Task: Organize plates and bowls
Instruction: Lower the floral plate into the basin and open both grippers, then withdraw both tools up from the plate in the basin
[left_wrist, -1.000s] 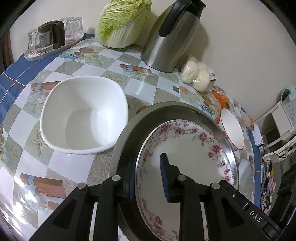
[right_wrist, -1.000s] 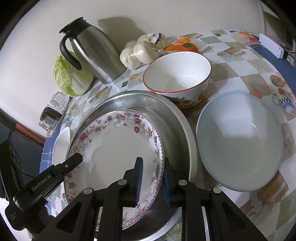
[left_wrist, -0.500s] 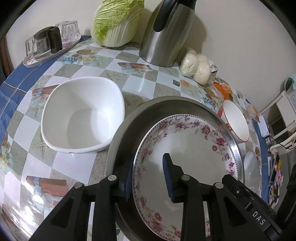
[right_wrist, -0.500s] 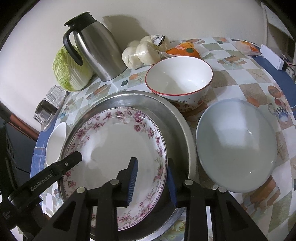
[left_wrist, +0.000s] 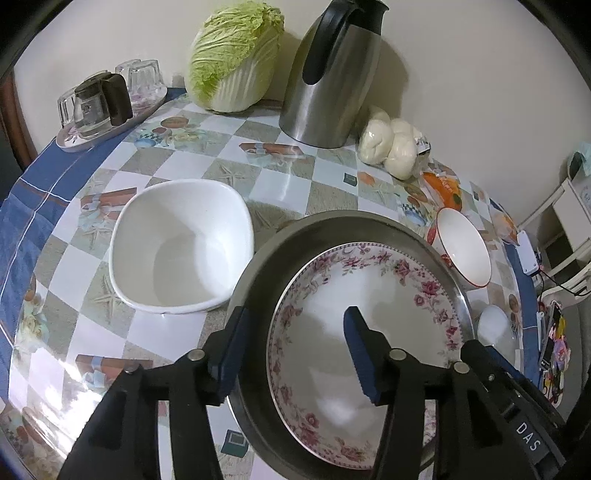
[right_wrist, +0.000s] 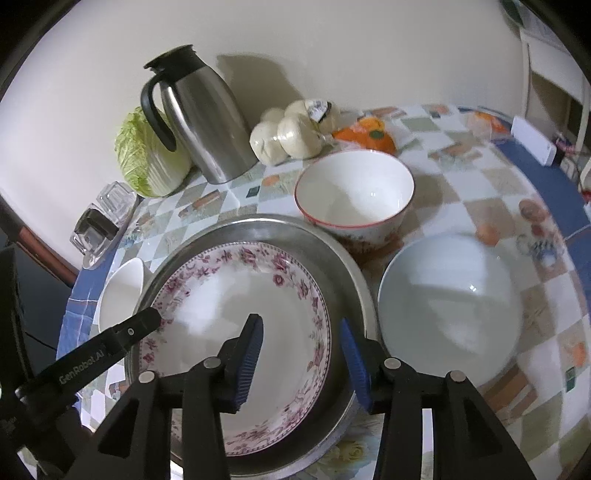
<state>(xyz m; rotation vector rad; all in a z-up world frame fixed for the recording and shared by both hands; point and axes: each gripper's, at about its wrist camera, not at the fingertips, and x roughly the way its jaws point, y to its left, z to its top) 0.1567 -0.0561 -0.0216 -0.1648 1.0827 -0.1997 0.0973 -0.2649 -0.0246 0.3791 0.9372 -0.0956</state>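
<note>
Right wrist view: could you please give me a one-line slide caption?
Right gripper with jaws opening astride the rim of a floral plate set in a metal tray.

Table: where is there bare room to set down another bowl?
Best patch: between the square white bowl, cabbage and jug. A second, on the table, lies beyond the pale bowl. Crowded around the metal tray and red-rimmed bowl.

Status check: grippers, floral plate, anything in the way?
Both grippers' jaws opening, gripping nothing. Floral plate sits in the steel pan, each side of its rim between open jaws. Red-rimmed bowl close beside the pan.
</note>
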